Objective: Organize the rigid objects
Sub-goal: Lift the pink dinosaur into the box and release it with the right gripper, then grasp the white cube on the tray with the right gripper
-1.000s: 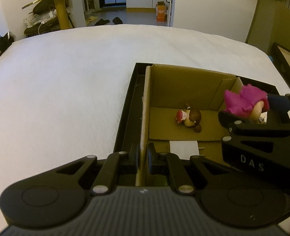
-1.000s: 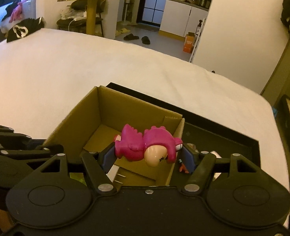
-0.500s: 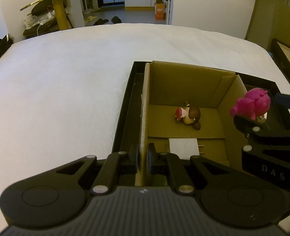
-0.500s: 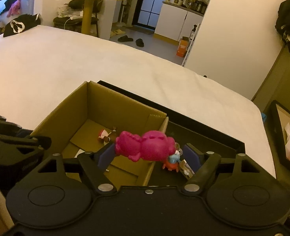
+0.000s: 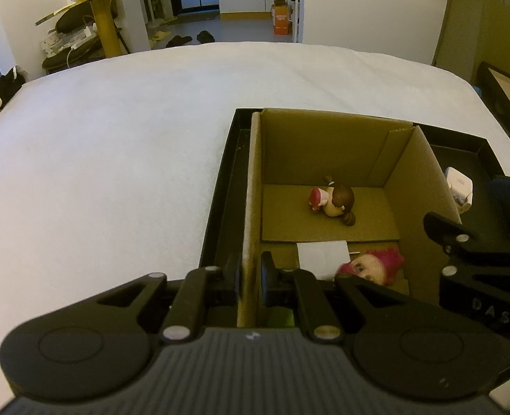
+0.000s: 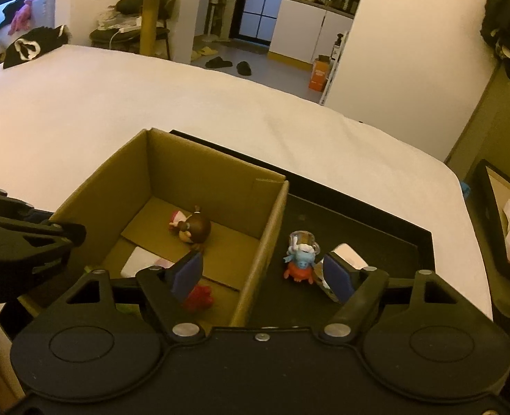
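- The left gripper [image 5: 249, 273] is clenched on the near-left wall of the cardboard box [image 5: 327, 145]; one pad sits outside the wall and one inside.
- The cardboard box stands inside a black tray [image 5: 220, 186], and the tray rests on a white bed [image 5: 116, 138].
- The right gripper [image 6: 262, 273] is released, with its blue pads [image 6: 187, 271] spread wide and nothing between them.
- In the right wrist view, the right gripper straddles the right wall of the box: the left pad hangs over the box interior and the right pad over the tray.
- The pink-haired doll [image 5: 372, 266] lies on the box floor at the near end, face up, free of both grippers. It lies just right of the left gripper's inner finger and just below the right gripper's left pad [image 6: 199, 297].
- A brown-haired figurine [image 5: 334, 202] lies on the box floor further in, apart from the doll.
- A white label [image 5: 322, 254] lies flat on the box floor beside the doll.
- A blue-and-red figurine [image 6: 300, 259] stands on the tray, outside the box, seen between the right gripper's pads but beyond them.
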